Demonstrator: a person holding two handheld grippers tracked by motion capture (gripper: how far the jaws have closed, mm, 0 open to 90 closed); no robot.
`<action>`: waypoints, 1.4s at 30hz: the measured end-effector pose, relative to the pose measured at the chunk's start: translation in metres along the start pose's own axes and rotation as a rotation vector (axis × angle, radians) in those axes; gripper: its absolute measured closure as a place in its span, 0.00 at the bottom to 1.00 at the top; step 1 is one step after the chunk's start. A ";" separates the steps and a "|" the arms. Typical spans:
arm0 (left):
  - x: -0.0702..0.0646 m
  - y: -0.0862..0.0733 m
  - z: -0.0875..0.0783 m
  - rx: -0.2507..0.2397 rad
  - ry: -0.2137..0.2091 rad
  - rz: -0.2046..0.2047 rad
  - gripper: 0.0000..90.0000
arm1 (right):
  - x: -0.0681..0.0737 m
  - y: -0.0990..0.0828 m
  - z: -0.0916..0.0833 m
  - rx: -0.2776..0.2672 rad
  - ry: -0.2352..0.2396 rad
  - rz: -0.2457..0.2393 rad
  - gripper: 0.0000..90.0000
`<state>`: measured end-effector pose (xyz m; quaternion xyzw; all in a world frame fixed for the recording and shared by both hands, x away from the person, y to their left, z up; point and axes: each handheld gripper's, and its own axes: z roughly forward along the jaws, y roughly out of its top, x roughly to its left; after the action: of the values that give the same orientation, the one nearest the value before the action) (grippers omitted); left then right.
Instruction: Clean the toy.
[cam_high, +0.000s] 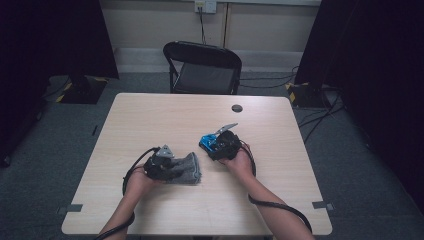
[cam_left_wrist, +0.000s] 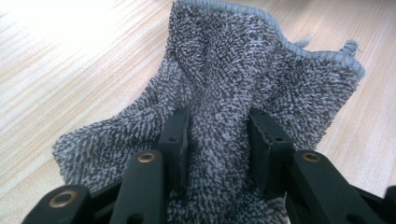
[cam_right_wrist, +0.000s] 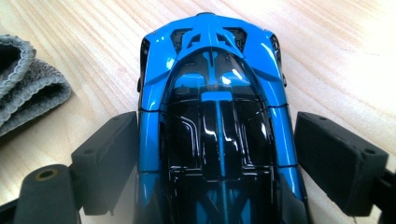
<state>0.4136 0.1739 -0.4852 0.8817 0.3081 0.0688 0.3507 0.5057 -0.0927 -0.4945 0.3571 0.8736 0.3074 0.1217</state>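
Left gripper view has the grey towel (cam_left_wrist: 233, 88) bunched on the wooden table (cam_left_wrist: 70, 60), a ridge of its pile pinched between the left gripper (cam_left_wrist: 218, 140)'s two black pads, which press in on it from both sides. Right gripper view shows a blue toy car (cam_right_wrist: 217, 116), its long axis running straight away from the camera, between the right gripper (cam_right_wrist: 217, 158)'s widely spread jaws. Its left pad is at the car's flank; the right one stands slightly clear.

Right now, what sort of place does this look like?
Probably a recording room or lab, not a home: a bare wooden table on grey carpet, a black folding chair behind it, dark curtains at both sides and cables on the floor.
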 end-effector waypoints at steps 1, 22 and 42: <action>0.000 0.000 0.000 -0.003 0.000 -0.001 0.68 | 0.000 0.000 0.000 0.001 0.003 -0.003 0.17; -0.001 0.003 -0.003 -0.006 0.029 0.080 0.42 | -0.002 0.014 0.000 0.079 0.031 -0.051 0.29; -0.006 0.006 -0.003 0.039 -0.033 0.015 0.85 | 0.000 0.004 -0.008 0.073 0.030 -0.045 0.29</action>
<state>0.4109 0.1683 -0.4782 0.8916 0.2971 0.0507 0.3380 0.5046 -0.0943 -0.4862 0.3371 0.8937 0.2779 0.1024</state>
